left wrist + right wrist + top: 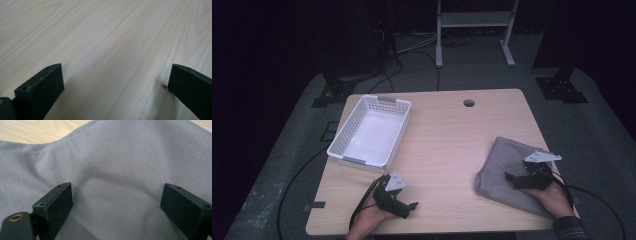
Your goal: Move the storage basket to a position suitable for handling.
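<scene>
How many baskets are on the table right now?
1: a white basket at the table's far left. A grey cloth lies at the near right under the open right gripper.

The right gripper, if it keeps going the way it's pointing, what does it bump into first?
Most likely the grey cloth. The right gripper has its jaws open with that fabric spread right ahead and beneath them. How much gap remains is hard to judge.

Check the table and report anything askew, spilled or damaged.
Nothing looks spilled or damaged. The grey cloth lies loosely folded and rumpled near the table's right edge, under the right gripper. The white basket sits empty, angled to the table edge. The left gripper rests over bare wood, jaws apart.
</scene>
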A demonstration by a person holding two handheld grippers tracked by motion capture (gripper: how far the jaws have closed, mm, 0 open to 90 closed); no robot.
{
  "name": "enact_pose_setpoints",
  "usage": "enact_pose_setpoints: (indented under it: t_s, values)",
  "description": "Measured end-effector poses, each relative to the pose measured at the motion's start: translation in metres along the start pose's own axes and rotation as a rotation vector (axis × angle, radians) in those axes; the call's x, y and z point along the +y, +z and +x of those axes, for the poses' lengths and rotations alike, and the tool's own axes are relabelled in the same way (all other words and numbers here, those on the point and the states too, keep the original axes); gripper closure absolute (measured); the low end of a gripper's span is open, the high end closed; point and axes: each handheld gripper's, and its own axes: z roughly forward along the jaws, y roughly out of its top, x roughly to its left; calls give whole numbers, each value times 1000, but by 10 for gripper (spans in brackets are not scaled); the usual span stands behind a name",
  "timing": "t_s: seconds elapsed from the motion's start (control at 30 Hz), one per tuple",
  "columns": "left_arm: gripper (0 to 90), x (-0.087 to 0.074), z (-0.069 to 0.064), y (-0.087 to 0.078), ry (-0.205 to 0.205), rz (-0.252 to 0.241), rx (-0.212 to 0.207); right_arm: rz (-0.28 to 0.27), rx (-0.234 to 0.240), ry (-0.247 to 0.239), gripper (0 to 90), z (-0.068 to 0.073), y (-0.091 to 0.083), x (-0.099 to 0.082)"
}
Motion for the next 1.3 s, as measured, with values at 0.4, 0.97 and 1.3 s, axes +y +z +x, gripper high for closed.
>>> enact_pose_setpoints:
  t_s: [0.4, 0.97, 1.3]
  values:
    - [87, 11, -3, -8, -17, -14, -30, 0, 4, 6, 96, 0, 0, 0]
    - [300, 44, 3, -37, -75, -97, 19, 0, 3, 5, 96, 0, 0, 0]
    - [418, 56, 22, -53, -125, -116, 67, -1, -1, -1, 96, 0, 0, 0]
